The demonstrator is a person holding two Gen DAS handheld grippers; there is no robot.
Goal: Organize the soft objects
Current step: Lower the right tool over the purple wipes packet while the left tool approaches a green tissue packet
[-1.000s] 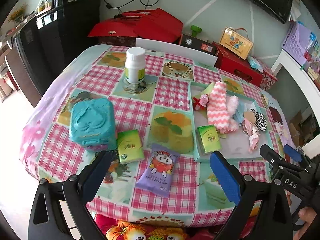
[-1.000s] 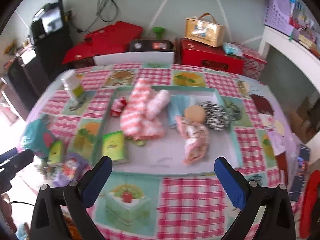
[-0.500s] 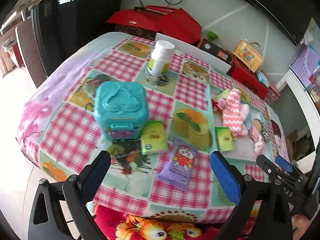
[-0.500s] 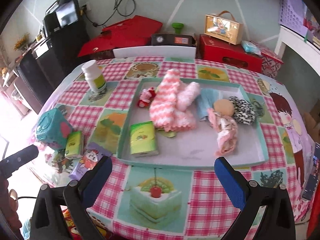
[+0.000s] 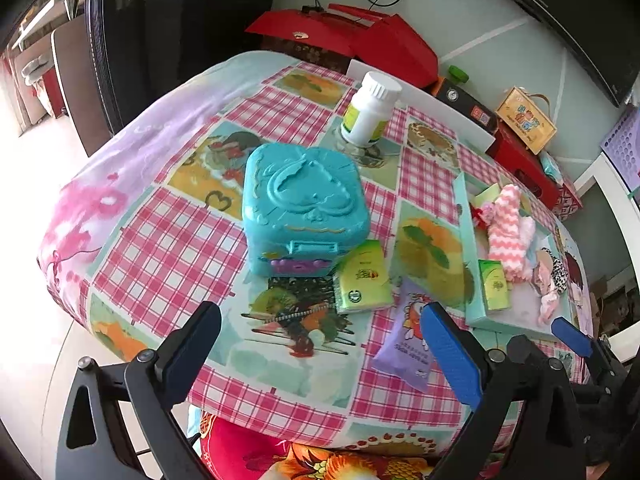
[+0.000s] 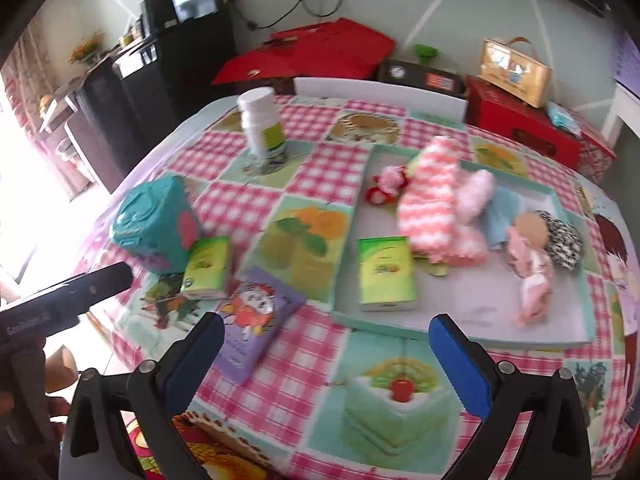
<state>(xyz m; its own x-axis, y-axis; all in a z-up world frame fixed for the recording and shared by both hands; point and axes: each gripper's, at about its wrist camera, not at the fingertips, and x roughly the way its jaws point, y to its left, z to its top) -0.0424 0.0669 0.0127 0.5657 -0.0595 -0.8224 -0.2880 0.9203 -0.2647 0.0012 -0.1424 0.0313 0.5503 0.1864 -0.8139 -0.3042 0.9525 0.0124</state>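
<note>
Both grippers empty, jaws wide; left gripper (image 5: 320, 340) hangs nearest the flat purple cartoon-printed soft packet (image 5: 408, 340) lying outside the pale teal tray (image 5: 466, 240), just ahead-right, long axis running away from the fingers.

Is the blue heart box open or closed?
Closed. The teal box has its heart lid sitting flat on top, with the front latch down against the body.

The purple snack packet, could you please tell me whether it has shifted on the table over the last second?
No. The purple snack packet still lies just in front of the green tissue pack beside the teal box; only the cameras have moved.
</note>
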